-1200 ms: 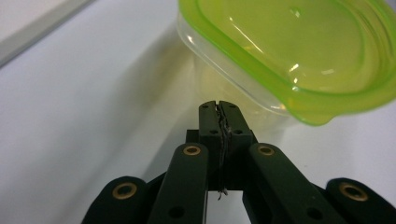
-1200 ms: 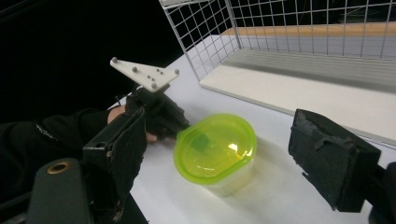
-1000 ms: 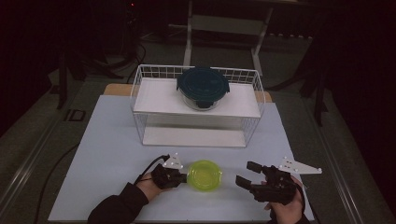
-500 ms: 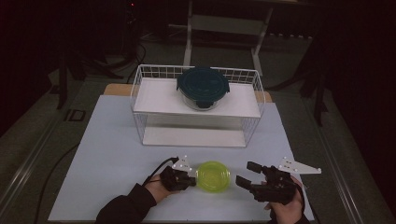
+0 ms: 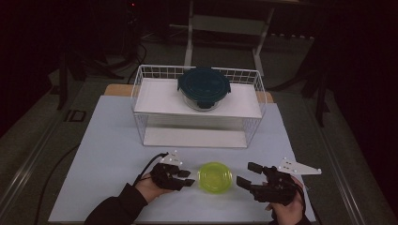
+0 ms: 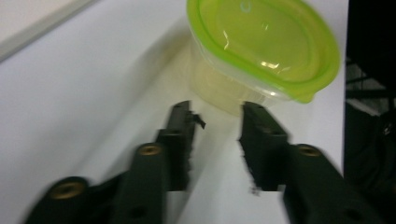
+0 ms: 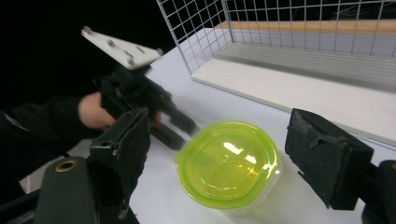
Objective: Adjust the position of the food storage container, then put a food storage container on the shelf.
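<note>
A clear round container with a lime-green lid (image 5: 215,177) sits on the white table near the front edge. My left gripper (image 5: 187,178) is just left of it. Its jaws have just been opening and stand apart with nothing between them. In the left gripper view the container (image 6: 261,46) lies just past the left gripper (image 6: 215,114). My right gripper (image 5: 248,174) is on the container's right, open wide and apart from it. In the right gripper view the container (image 7: 229,163) sits low between the spread jaws of the right gripper (image 7: 219,126), untouched, and the left gripper (image 7: 180,126) is beyond it, blurred.
A white wire rack (image 5: 141,89) with a shelf stands at the back of the table. A glass container with a dark teal lid (image 5: 204,86) rests on that shelf. The table edge (image 5: 187,221) runs just under my hands.
The left gripper reached in to the green-lidded container, which slid a little to the right, then drew back with its jaws opened. The right gripper stayed where it was.
</note>
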`<state>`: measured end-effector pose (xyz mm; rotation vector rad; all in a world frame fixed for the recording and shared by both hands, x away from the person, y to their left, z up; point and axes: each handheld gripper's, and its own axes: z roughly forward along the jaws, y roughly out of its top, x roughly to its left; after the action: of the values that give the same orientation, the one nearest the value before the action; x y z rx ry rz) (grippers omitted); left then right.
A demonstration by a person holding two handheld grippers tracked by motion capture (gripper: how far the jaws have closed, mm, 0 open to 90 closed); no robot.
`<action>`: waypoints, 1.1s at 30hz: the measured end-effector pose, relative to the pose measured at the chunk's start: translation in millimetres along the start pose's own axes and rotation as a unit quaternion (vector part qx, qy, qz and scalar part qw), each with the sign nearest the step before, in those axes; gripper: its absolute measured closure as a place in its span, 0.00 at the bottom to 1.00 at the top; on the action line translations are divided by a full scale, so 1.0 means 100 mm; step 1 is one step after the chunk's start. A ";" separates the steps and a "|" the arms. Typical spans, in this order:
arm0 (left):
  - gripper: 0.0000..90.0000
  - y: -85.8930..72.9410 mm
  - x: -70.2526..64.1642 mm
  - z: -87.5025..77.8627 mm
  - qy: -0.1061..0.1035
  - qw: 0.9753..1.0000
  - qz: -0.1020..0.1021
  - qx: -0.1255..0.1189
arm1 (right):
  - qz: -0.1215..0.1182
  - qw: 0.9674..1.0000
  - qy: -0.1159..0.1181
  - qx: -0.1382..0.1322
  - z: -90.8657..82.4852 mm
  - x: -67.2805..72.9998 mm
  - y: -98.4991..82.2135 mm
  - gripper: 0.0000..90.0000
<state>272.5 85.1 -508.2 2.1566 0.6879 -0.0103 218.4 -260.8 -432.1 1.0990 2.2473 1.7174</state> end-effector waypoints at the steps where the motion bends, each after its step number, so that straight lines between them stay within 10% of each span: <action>1: 0.56 0.01 0.00 -0.04 -0.003 1.000 -0.005 -0.004 | -0.002 1.000 -0.002 0.001 0.00 0.00 0.00 0.24; 6: 0.11 0.09 -0.07 -0.23 -0.005 1.000 -0.006 -0.029 | -0.014 1.000 -0.014 0.006 0.03 -0.01 -0.01 0.23; 11: 0.01 0.18 -0.11 -0.37 -0.005 0.998 -0.027 -0.064 | -0.029 0.999 -0.027 0.007 0.07 -0.01 -0.02 0.22; 22: 0.03 0.41 -0.17 -0.40 -0.039 0.994 -0.055 -0.085 | 0.010 0.998 -0.043 0.037 0.15 -0.11 -0.03 0.15; 27: 0.03 0.43 -0.10 -0.27 -0.059 0.990 -0.109 -0.065 | 0.049 0.997 -0.035 0.050 0.20 -0.17 -0.02 0.16; 33: 0.09 0.38 0.01 -0.07 -0.061 0.979 -0.190 -0.030 | 0.112 0.990 -0.032 0.082 0.30 -0.37 -0.08 0.26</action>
<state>289.6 72.5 -476.1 1.9202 1.0033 -0.3183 255.7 -259.6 -462.1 1.4699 2.3361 1.5653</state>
